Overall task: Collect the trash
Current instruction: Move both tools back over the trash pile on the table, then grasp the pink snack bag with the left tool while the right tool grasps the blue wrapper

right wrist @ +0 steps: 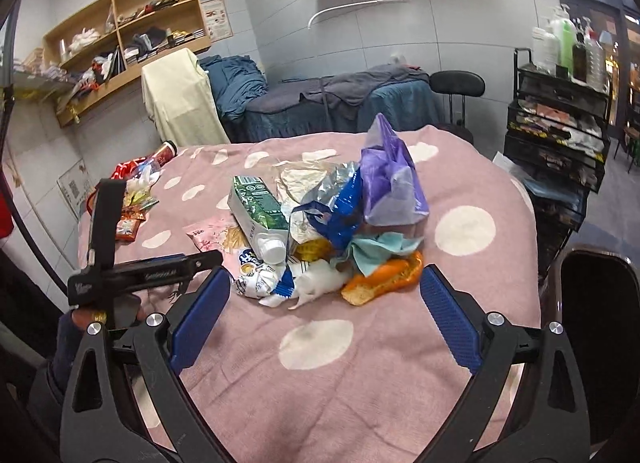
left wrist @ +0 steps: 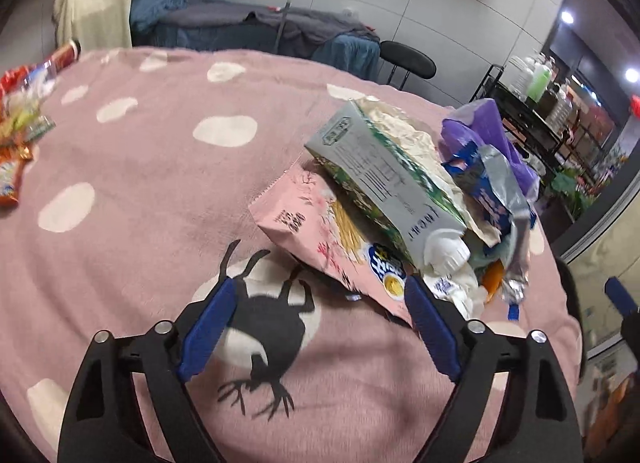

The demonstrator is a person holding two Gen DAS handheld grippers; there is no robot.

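A heap of trash lies on a pink spotted blanket [right wrist: 360,383]. It holds a green-and-grey carton [left wrist: 384,179] with a white cap, a pink snack bag [left wrist: 316,235], a purple plastic bag [right wrist: 390,179], a blue foil bag [right wrist: 340,211], an orange wrapper [right wrist: 384,277] and crumpled white paper [right wrist: 316,283]. My left gripper [left wrist: 320,287] is open and empty, its right finger against the pink bag's near edge. My right gripper [right wrist: 324,283] is open and empty, just short of the heap. The left gripper also shows in the right wrist view [right wrist: 152,269].
More wrappers [right wrist: 132,203] and a red can [right wrist: 166,153] lie at the blanket's far left. Beyond stand a blue-covered bed [right wrist: 340,103], a black chair [right wrist: 456,85], wooden shelves [right wrist: 128,31] and a black wire rack [right wrist: 556,123] with bottles at the right.
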